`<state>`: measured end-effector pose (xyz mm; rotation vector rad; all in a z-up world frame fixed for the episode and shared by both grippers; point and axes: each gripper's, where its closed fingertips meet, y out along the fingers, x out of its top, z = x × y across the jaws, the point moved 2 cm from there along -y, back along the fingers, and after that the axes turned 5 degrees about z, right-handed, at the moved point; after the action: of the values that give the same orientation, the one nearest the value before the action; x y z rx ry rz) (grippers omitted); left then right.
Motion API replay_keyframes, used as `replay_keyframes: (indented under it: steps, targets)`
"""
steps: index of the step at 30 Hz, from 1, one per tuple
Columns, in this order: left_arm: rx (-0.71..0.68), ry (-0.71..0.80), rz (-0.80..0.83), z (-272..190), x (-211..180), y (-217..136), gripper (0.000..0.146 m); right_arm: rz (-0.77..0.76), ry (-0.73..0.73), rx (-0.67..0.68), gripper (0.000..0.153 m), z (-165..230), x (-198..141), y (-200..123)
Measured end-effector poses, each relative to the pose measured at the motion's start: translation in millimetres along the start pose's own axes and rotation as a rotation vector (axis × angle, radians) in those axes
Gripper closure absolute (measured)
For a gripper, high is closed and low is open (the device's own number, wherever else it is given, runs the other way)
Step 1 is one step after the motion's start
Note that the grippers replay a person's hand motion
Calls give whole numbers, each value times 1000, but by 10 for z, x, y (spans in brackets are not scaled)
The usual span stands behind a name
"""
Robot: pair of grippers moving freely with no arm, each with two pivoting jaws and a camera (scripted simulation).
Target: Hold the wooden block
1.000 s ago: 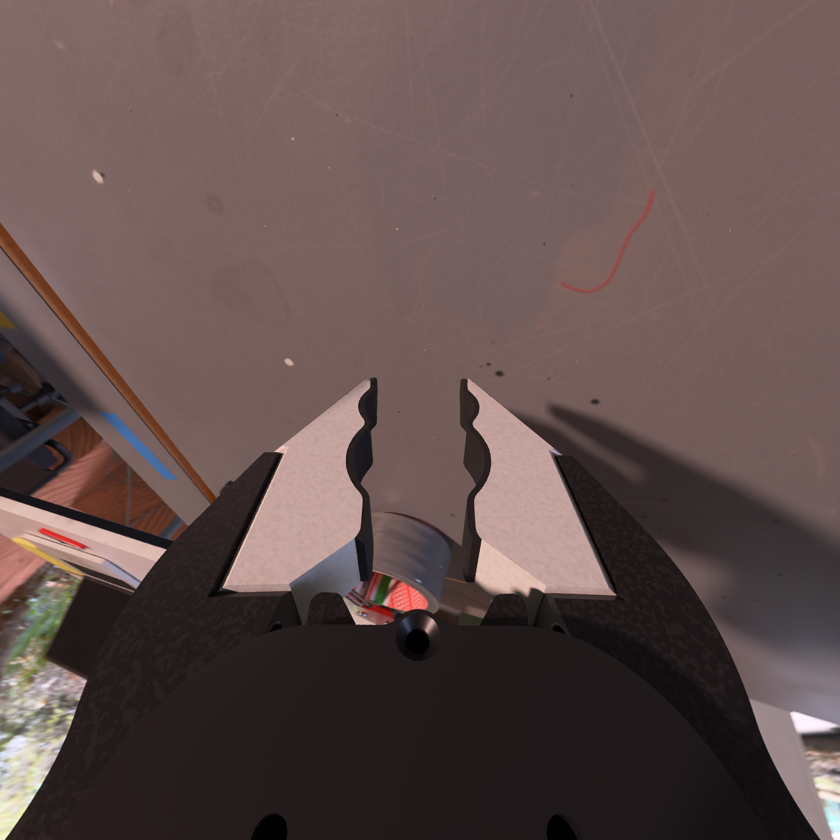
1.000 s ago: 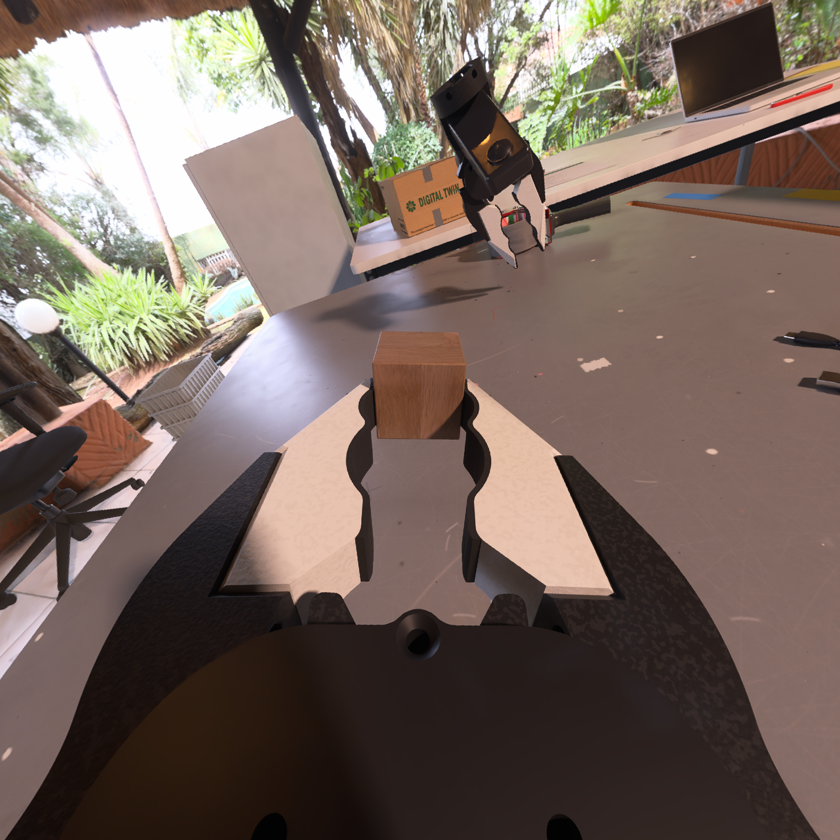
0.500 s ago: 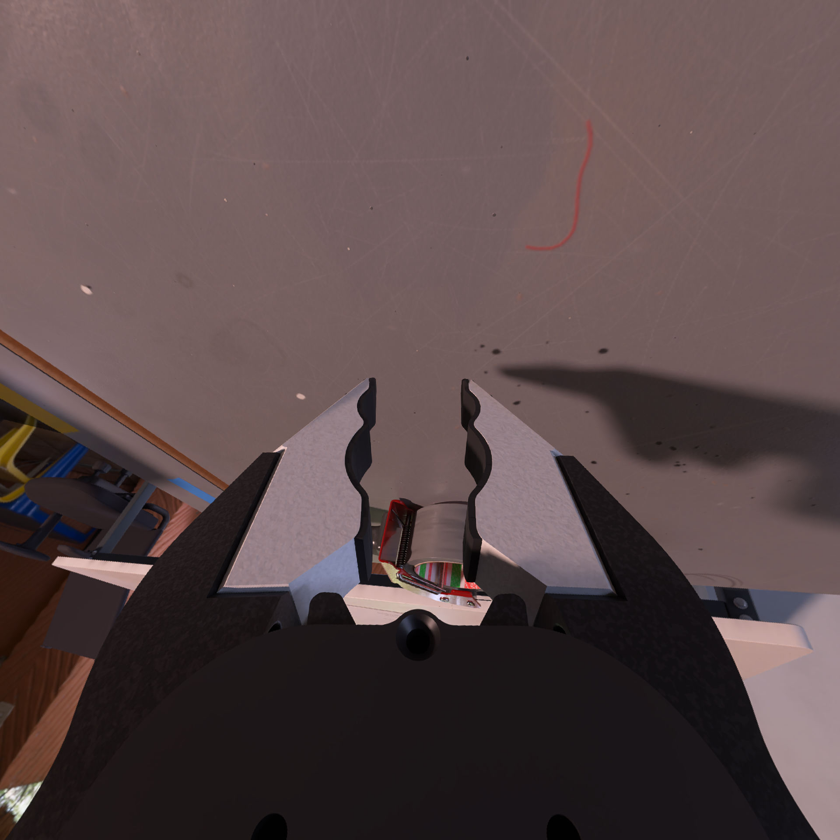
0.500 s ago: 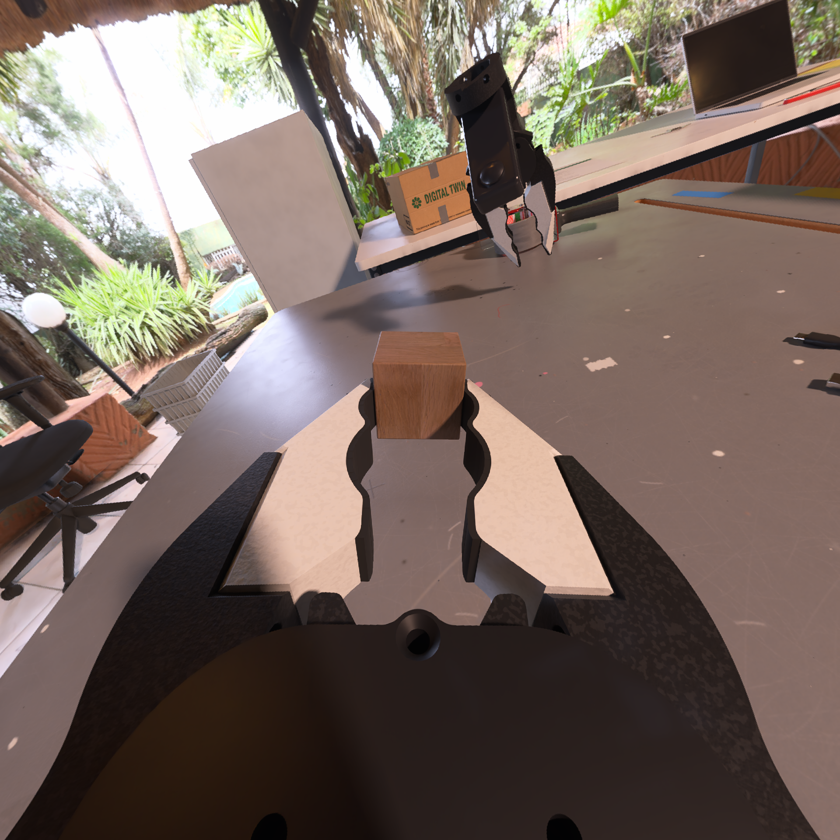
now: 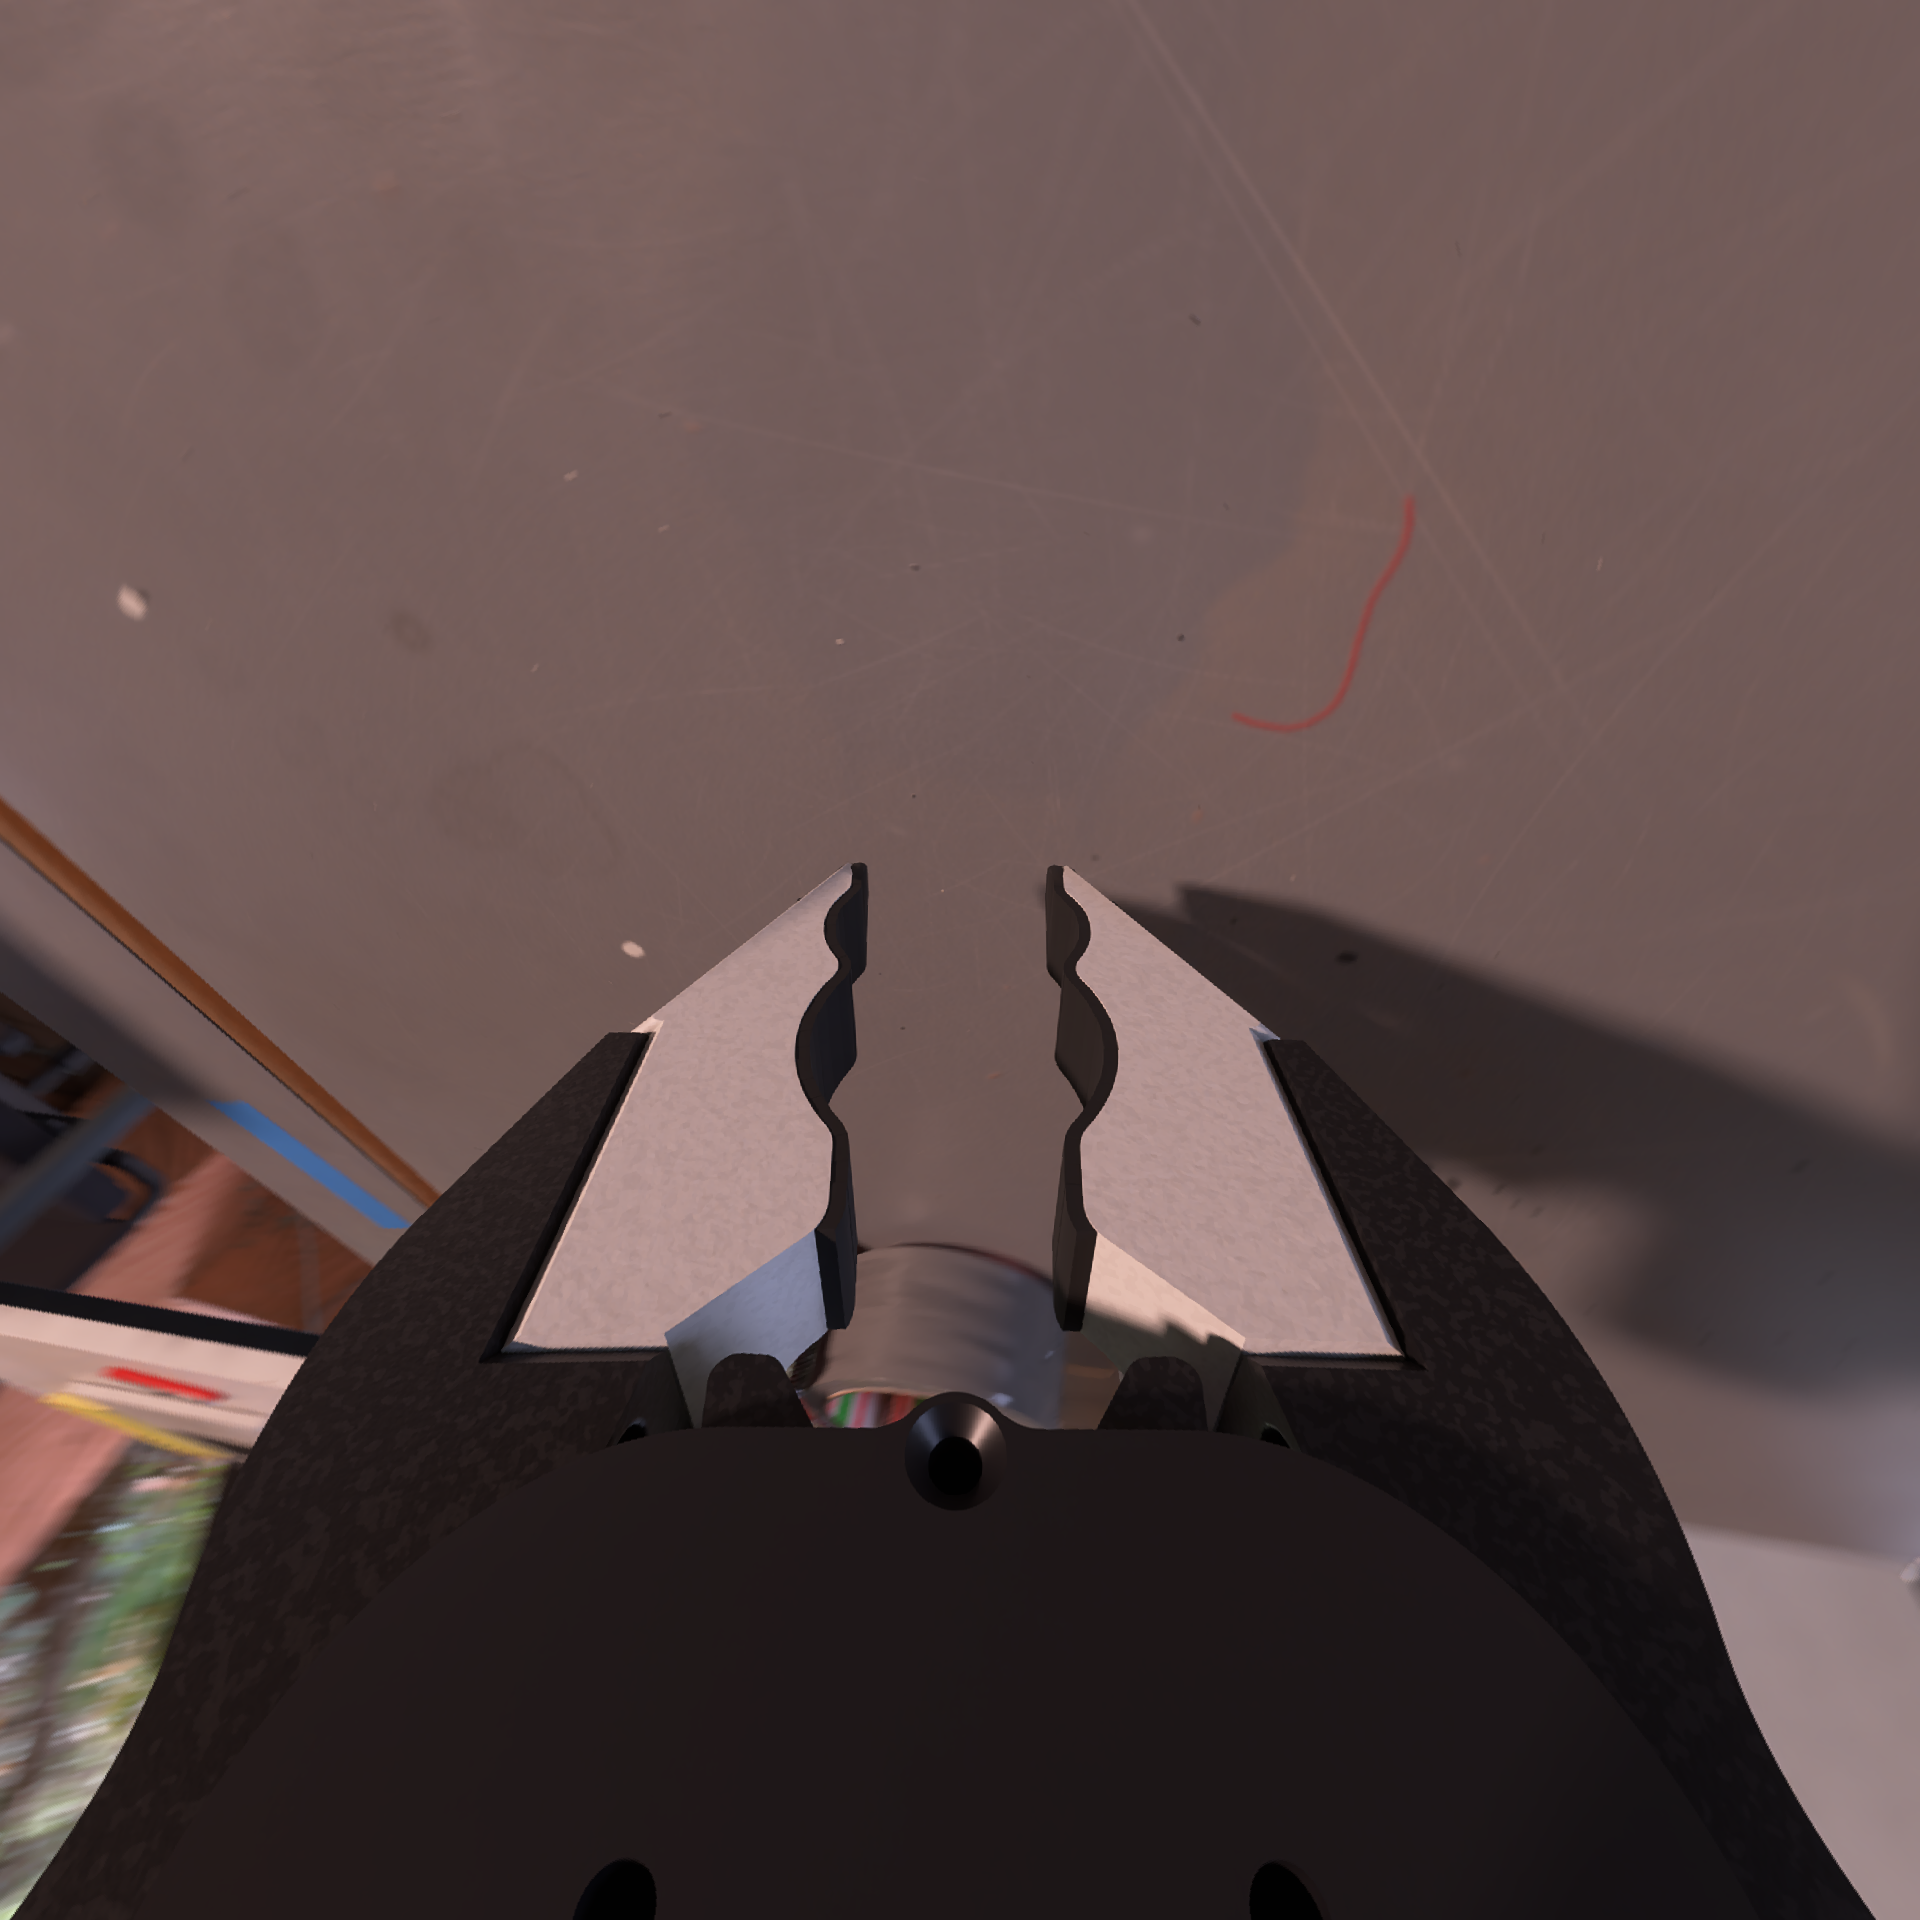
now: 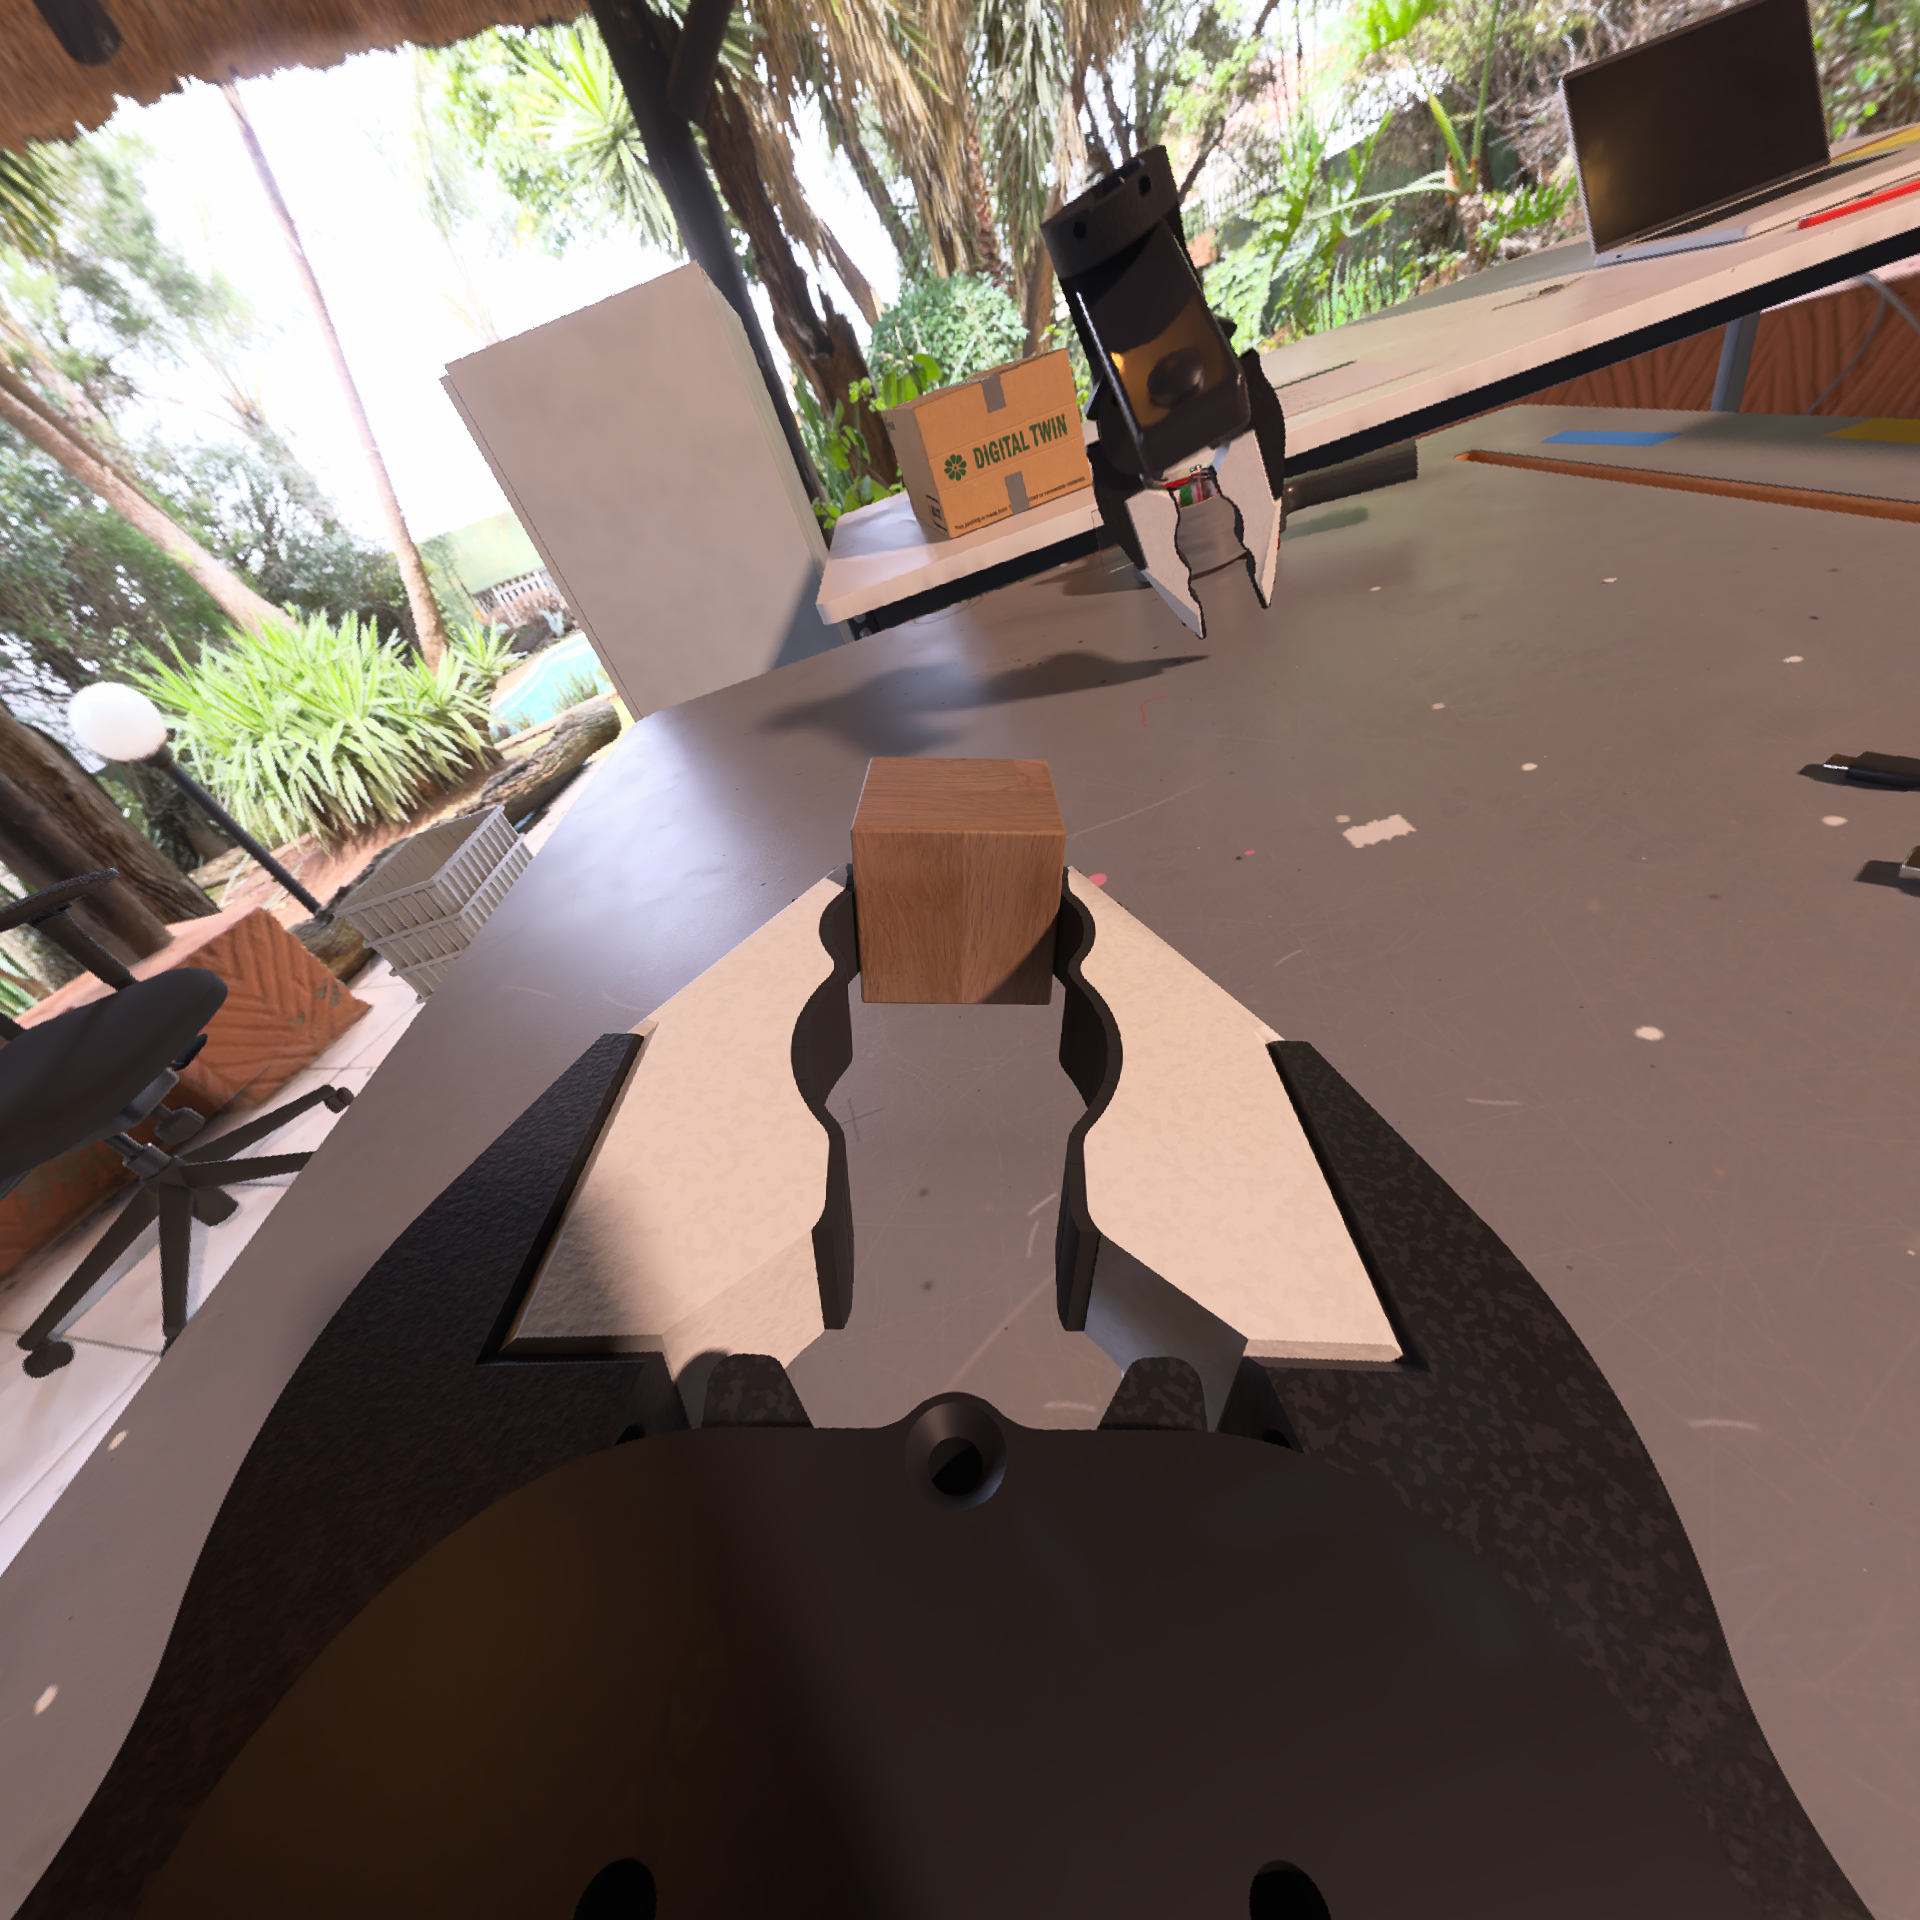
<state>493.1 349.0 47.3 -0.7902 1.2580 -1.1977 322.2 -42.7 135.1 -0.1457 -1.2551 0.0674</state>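
Scuffed grey tabletop [image 6: 1455, 935] lies below. Your right gripper [image 6: 957, 894] is clamped on the brown wooden cube block [image 6: 957, 883]; left gripper [image 5: 954, 883] hangs apart, empty. Maintain grip; avoid tilting.

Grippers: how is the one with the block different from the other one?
The right gripper is shut on the wooden block; the left gripper holds nothing, with bare table showing in its gap. The right gripper reaches along low over the table; the left gripper hangs farther off, tips pointing down. Both have pale fingers with wavy dark inner edges on black bodies.
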Motion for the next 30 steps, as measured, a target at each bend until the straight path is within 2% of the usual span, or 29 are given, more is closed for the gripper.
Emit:
replay_keyframes:
  steps: [9,15,18,21,26,30]
  targets:
    - [47,-507,-451,20,31,-506,112,15,-7,-11,117,-1,-13,21]
    - [65,-730,-906,-40,407,-1393,112,32,-19,-41,117,-13,-28,42]
    - [46,-747,-1135,-147,849,-1918,112,38,-23,-55,117,-19,-33,50]
    - [-4,-725,-1282,-268,1401,-2281,112,34,-21,-65,117,-28,-30,47]
    - [-183,-652,-1478,-380,2271,-2640,112,39,-36,-79,117,-24,-35,53]
    - [-274,-607,-1548,-372,2689,-2792,112,37,-46,-87,117,-30,-30,42]
